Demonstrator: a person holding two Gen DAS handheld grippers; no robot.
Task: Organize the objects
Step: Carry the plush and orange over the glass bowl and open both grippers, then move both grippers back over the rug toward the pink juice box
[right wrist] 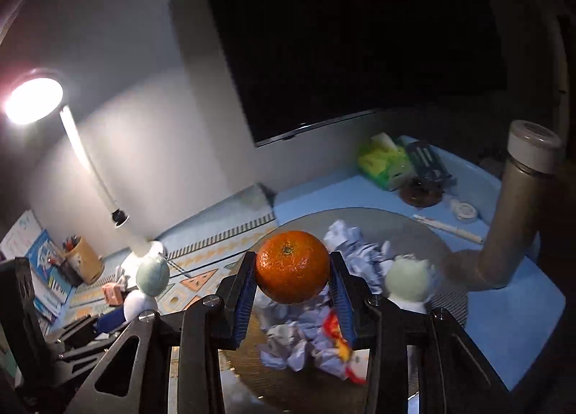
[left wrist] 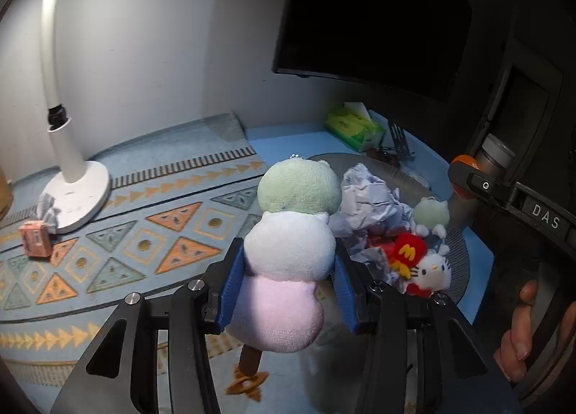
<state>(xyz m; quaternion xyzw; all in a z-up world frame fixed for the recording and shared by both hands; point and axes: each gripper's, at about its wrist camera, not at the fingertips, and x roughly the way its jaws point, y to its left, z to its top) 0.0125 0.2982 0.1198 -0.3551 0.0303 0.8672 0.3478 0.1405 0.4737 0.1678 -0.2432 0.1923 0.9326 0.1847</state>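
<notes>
Nearest the left camera, a plush skewer toy (left wrist: 288, 262) of three stacked balls, green over white over pink, is clamped between the blue pads of the left gripper (left wrist: 289, 282), which are closed on its white middle; its brown stick hangs free below. It is held clear of the bench (left wrist: 478, 262), probably so that it can be carried off to a sorted place. In the right view, an orange (right wrist: 292, 266) is pinched at its widest part by the right gripper (right wrist: 293, 282) and lifted above the round grey mat (right wrist: 406, 226), a grip across the middle that likely keeps the round fruit from rolling out.

Just beyond, on the mat, crumpled paper (left wrist: 370, 198) is heaped together with a small green plush (left wrist: 430, 214), a red plush fries pouch (left wrist: 408, 250) and a white cat plush (left wrist: 432, 271), all touching or close beside one another; these appear yet to be sorted. A tall beige bottle (right wrist: 518, 205) stands at the right.

Farther back, a green tissue pack (left wrist: 354, 124) lies near the wall, a white desk lamp (left wrist: 77, 194) stands on the patterned cloth (left wrist: 144, 219) with a small pink carton (left wrist: 36, 241) beside its base, and a dark screen (left wrist: 370, 14) hangs behind.
</notes>
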